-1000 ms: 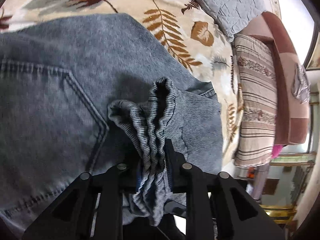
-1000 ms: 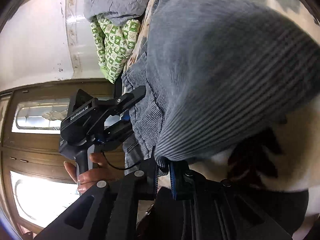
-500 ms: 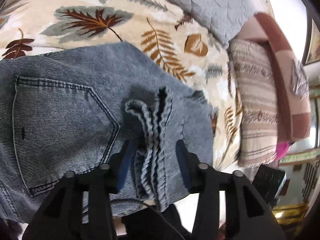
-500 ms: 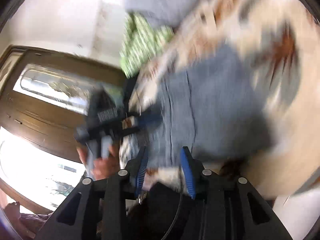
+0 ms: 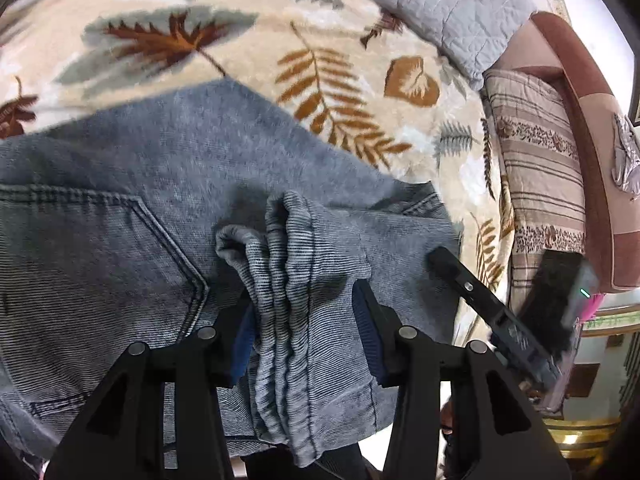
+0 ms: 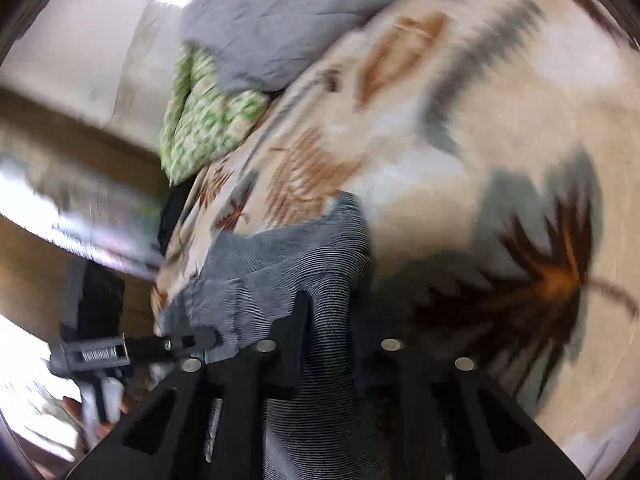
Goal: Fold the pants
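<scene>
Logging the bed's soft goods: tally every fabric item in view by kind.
Jeans: 1
Leaf-print blanket: 1
Grey quilts: 1
Striped pillows: 1
Green patterned cloths: 1
Total: 5

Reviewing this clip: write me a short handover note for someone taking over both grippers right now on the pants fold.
Left gripper: open, jaws standing either side of a bunched fold of the jeans, not clamping it.
Right gripper: open too, with jeans fabric lying between its jaws; that view is motion-blurred.
Jeans: lying on the leaf-print blanket, back pocket facing up, legs already doubled over onto the seat.
Done: at least one fold laid down.
Left: probably smooth the bunched edge, then make the final fold.
</scene>
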A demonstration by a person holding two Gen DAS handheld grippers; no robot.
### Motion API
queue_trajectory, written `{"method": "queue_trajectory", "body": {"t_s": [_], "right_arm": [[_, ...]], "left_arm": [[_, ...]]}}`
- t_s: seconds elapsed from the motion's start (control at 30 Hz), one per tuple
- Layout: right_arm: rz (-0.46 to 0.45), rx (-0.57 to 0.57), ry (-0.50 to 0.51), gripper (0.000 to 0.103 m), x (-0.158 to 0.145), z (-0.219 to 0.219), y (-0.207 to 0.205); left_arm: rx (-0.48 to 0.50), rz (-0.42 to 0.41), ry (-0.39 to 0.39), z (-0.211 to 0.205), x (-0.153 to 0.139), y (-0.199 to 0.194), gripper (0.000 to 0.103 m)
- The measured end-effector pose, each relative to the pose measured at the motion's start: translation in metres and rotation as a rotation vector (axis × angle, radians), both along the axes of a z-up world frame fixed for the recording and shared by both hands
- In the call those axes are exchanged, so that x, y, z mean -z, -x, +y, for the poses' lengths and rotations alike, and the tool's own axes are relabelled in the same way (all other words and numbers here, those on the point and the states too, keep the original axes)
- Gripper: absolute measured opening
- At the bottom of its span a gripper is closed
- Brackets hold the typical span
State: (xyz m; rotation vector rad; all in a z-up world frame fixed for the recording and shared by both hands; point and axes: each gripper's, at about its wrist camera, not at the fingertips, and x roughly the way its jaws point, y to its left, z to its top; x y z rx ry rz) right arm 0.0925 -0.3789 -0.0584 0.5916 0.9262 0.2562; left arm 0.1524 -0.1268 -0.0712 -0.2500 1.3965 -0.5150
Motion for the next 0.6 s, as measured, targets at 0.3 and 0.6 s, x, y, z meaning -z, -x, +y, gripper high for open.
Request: {"method": "queue_trajectory", "body": {"t_s": [0.3, 0.6], "right_arm": [[0.056, -0.071, 0.290, 0.023, 0.023, 0.008, -0.011], [0.091, -0.024, 0.190, 0.030, 0.019, -0.004, -0.015]], "left_arm": [[-0.004, -0.066, -0.137, -0.011, 0.024, -0.004, 0.046], [-0.018, -0.082, -0.141, -0.007, 0.017, 0.000, 0.047]]}}
